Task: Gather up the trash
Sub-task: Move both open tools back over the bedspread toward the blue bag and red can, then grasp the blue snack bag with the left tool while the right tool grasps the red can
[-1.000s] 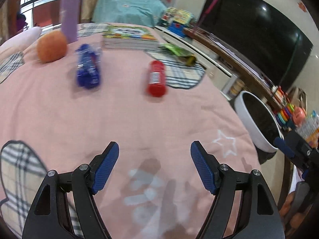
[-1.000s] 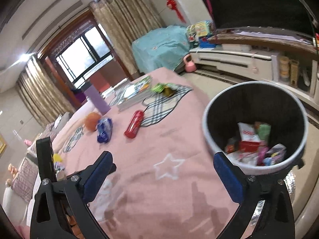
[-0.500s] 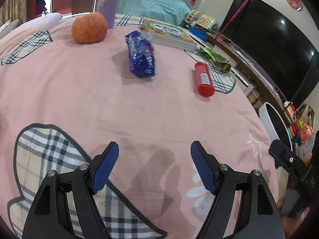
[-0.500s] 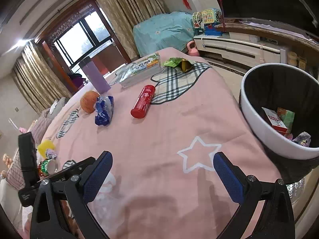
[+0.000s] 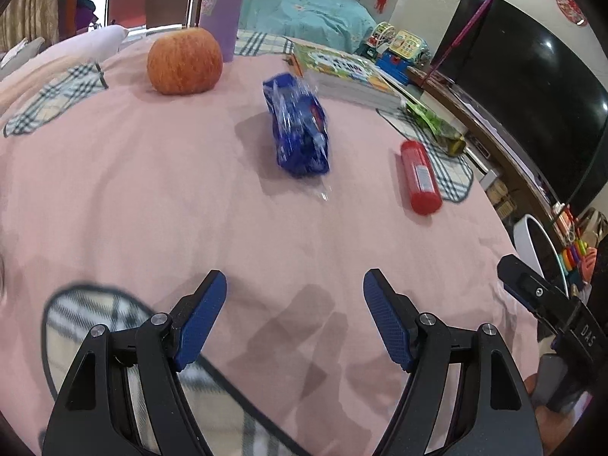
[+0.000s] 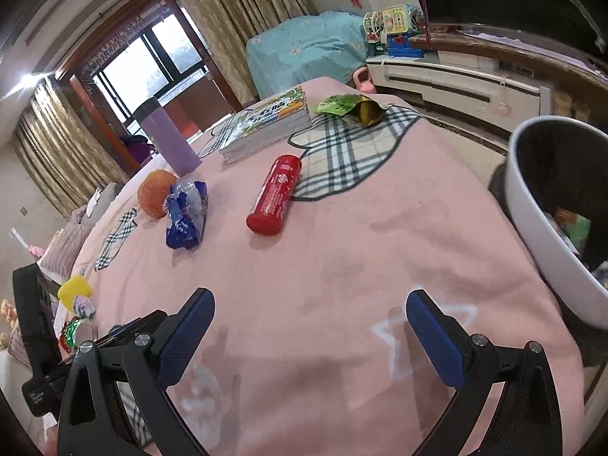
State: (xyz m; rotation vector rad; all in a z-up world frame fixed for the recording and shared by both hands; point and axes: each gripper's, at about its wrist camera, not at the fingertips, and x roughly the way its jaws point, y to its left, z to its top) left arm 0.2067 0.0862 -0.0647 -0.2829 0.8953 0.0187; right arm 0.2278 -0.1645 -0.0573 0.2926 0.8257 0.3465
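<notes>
Ribbed blue fingers (image 5: pixel 387 326) over pink blanket (image 5: pixel 152 197)

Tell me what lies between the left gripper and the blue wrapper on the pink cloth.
Nothing visible does. Only bare pink cloth lies between the open left gripper and the blue wrapper. The apple sits beyond it to the left, the red tube off to the right.
</notes>
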